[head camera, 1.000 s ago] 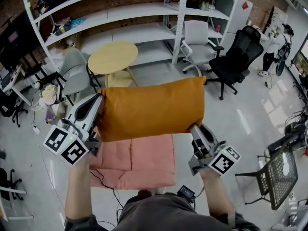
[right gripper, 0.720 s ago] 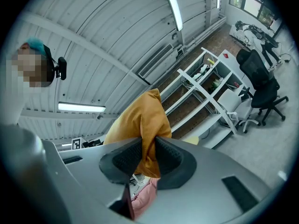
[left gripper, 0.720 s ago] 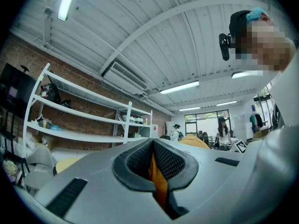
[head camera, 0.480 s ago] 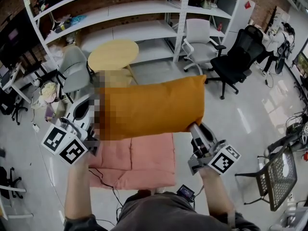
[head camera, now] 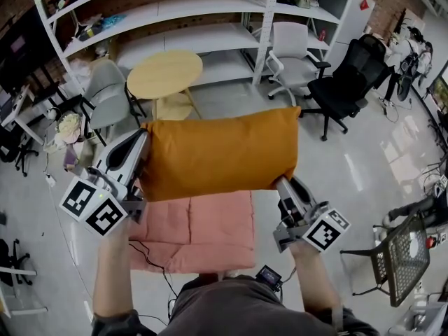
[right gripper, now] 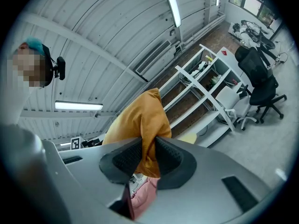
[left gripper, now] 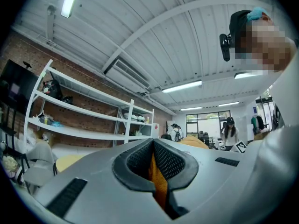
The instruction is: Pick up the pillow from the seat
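Observation:
An orange pillow (head camera: 217, 154) hangs stretched between my two grippers, lifted clear above the pink seat cushion (head camera: 194, 231). My left gripper (head camera: 138, 161) is shut on the pillow's left edge; a thin strip of orange fabric (left gripper: 158, 181) shows pinched between its pads. My right gripper (head camera: 281, 185) is shut on the lower right corner, where a thicker fold of the pillow (right gripper: 142, 125) rises out of its jaws. The pink seat (right gripper: 142, 195) shows below the right jaws.
A round wooden table (head camera: 164, 74) and a grey chair (head camera: 106, 103) stand beyond the pillow. A white office chair (head camera: 294, 54) and a black one (head camera: 343, 89) are at the back right, white shelving (head camera: 175, 12) along the wall, a mesh chair (head camera: 399, 257) at right.
The pillow and both grippers hold nearly still; the view has only shifted slightly. Both grips are unchanged.

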Available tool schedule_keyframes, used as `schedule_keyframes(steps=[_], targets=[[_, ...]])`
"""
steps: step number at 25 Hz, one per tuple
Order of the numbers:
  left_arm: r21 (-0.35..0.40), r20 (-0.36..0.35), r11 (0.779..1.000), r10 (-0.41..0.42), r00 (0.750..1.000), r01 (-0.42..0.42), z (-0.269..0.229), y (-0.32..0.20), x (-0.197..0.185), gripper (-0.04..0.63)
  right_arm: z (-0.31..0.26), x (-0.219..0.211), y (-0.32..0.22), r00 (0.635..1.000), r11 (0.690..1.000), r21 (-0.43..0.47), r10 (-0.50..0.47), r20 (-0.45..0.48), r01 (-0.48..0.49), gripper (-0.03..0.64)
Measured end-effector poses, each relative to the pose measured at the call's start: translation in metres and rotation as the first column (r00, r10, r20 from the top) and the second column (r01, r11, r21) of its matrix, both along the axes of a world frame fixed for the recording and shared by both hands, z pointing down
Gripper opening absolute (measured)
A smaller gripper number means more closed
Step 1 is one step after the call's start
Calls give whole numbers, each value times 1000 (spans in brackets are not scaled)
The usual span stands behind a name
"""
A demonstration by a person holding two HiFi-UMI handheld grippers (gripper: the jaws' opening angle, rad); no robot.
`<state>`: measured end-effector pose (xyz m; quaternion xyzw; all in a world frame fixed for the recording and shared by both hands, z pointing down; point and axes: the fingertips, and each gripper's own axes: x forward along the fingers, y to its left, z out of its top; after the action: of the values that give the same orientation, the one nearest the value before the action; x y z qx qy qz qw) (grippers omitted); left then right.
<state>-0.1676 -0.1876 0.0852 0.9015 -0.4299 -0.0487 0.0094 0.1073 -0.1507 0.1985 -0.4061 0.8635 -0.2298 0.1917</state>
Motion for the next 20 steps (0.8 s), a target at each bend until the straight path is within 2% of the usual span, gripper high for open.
schedule_keyframes(steps=[20], targets=[[-22, -15, 1000, -4, 1000, 4, 9, -26, -7, 9, 8, -6, -24, 1000, 1000, -29, 1, -3, -2, 86]])
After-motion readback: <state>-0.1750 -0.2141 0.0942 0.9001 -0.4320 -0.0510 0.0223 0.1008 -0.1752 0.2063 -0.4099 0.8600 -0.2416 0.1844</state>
